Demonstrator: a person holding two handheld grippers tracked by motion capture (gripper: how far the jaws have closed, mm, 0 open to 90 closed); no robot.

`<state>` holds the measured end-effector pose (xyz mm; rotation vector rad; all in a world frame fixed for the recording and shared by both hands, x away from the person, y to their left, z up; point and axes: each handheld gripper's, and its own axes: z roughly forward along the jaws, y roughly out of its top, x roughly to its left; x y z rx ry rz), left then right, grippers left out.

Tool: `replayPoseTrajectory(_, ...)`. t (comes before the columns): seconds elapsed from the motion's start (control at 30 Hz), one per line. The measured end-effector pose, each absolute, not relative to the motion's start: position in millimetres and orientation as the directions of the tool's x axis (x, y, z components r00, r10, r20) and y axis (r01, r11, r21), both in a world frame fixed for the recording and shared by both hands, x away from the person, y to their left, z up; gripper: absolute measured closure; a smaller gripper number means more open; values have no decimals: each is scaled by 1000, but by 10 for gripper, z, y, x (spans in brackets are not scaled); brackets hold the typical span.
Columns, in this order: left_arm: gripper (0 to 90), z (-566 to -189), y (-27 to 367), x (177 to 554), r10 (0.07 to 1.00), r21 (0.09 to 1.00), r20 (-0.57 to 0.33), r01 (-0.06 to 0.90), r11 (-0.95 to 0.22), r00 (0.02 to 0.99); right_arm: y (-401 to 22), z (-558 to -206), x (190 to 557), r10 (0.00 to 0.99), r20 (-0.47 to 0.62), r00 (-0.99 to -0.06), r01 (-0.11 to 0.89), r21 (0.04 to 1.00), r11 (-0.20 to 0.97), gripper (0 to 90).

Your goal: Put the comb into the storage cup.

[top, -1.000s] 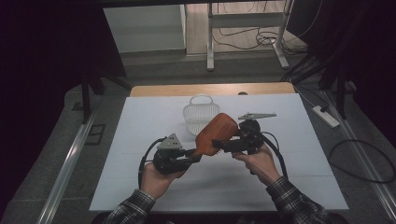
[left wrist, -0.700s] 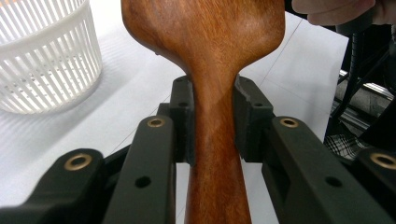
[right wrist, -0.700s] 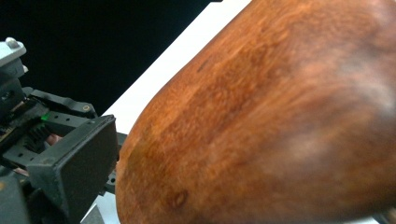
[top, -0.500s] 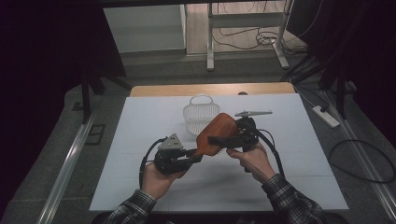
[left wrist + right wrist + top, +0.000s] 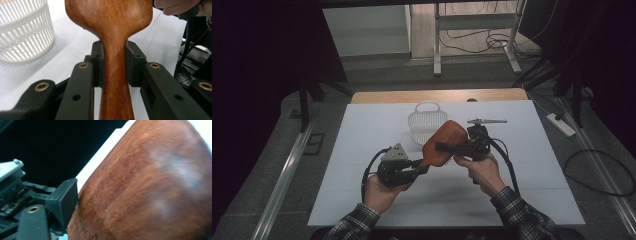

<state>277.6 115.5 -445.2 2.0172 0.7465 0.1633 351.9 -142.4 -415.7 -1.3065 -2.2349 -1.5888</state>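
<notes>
A brown wooden paddle (image 5: 444,142) is held up over the white table (image 5: 362,130), tilted with its broad head to the upper right. My left gripper (image 5: 424,167) is shut on its narrow handle (image 5: 116,82), both pads (image 5: 98,62) pressed to the wood. My right gripper (image 5: 443,146) reaches in from the right across the head (image 5: 150,190). Its jaws have just been closing with the head between them. One pad (image 5: 63,200) rests against the wood's edge; the other is hidden behind the head.
A white slatted plastic basket (image 5: 424,125) stands upright on the table just beyond the paddle, close to the left gripper (image 5: 22,35). A wooden strip (image 5: 437,95) edges the table's far side. Cables and a power strip (image 5: 562,125) lie on the floor at right.
The right gripper's jaws have closed in on the paddle's head. Both hands and the left gripper's hold on the handle look unchanged.
</notes>
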Motion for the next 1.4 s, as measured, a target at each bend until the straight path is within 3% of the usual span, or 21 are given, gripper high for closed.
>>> replayPoseTrajectory(0.43,721,-4497,1118,2796,560,806,-176,445,-390,809,-1568,-4193,3571,452,711,-538,779,624,-54,451)
replayPoseTrajectory(0.63,720,-4513,1100,2816,550,797,-190,455,-398,813,-1597,-4211,3583,417,747,-518,804,591,-62,499)
replayPoseTrajectory(0.87,705,-4530,1088,2833,541,784,-207,469,-406,815,-1561,-4164,3538,433,714,-549,780,624,-40,523)
replayPoseTrajectory(1.4,431,-4556,1202,2870,566,764,-226,505,-402,793,-1561,-4111,3503,518,611,-599,718,696,8,524)
